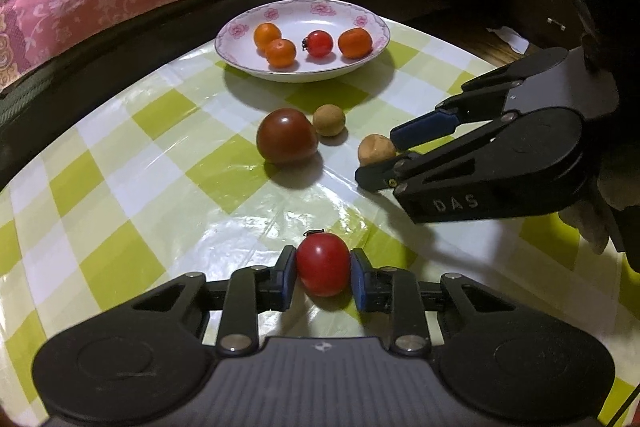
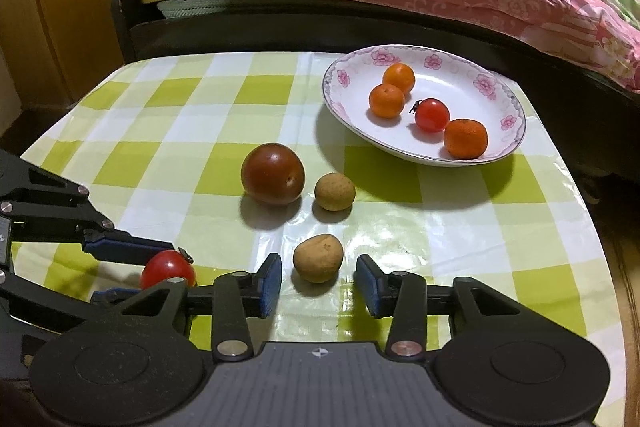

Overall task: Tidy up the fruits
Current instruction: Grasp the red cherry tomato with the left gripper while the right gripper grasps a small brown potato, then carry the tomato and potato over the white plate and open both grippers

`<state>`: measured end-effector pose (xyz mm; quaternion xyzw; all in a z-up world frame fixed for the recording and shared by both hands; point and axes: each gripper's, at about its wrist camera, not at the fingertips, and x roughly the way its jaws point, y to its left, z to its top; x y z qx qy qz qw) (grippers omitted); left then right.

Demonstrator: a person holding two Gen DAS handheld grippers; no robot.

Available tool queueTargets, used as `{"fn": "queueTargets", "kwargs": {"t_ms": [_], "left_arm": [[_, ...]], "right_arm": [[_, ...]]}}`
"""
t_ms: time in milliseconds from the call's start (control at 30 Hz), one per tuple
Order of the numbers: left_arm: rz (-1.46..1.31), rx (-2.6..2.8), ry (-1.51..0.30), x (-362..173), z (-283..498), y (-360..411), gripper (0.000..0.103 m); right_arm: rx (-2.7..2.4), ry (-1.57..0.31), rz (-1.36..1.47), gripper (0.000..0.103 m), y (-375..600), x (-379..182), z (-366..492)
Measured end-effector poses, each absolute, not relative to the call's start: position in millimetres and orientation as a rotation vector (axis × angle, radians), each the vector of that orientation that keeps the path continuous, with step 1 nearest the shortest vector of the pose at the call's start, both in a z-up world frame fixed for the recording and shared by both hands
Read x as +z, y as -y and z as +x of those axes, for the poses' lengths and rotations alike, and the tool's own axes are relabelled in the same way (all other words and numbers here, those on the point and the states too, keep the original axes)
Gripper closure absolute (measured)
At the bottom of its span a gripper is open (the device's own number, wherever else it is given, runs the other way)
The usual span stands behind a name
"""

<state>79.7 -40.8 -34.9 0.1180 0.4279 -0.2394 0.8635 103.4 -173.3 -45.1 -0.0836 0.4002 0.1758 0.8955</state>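
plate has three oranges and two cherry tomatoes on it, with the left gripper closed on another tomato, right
Not quite. The plate holds three oranges but only one cherry tomato, as the right wrist view shows. The left gripper does have its fingers closed on another tomato.

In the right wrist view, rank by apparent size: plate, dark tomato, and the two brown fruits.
1. Plate
2. Dark tomato
3. Near brown fruit and far brown fruit: alike; nearness to the camera makes this unsure.

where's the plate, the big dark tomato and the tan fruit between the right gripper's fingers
plate point(image 2: 496, 99): right wrist view, bare inner wall
big dark tomato point(image 2: 273, 174): right wrist view, middle
tan fruit point(image 2: 318, 258): right wrist view, middle
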Motion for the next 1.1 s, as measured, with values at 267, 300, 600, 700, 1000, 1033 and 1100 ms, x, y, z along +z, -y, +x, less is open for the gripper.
{"fn": "queueTargets", "kwargs": {"t_ms": [267, 300, 600, 700, 1000, 1033, 1100], "left_arm": [[0.276, -0.486, -0.884, -36, 74, 44, 0.065], [0.268, -0.484, -0.89, -36, 76, 44, 0.065], [0.207, -0.45, -0.924, -29, 90, 35, 0.067], [0.176, -0.435, -0.91, -22, 96, 31, 0.067], [0.169, -0.409, -0.858, -4, 121, 39, 0.067], [0.171, -0.408, -0.853, -2, 123, 41, 0.067], [0.177, -0.404, -0.844, 2, 128, 46, 0.067]], "right_arm": [[0.371, -0.826, -0.212, 0.078, 165, -47, 104], [0.366, -0.827, -0.216, 0.08, 164, -47, 104], [0.355, -0.838, -0.209, 0.08, 167, -43, 104], [0.356, -0.837, -0.188, 0.08, 169, -40, 104], [0.358, -0.804, -0.121, 0.08, 175, -20, 106], [0.359, -0.799, -0.108, 0.08, 176, -17, 107], [0.354, -0.79, -0.096, 0.08, 177, -12, 109]]}}
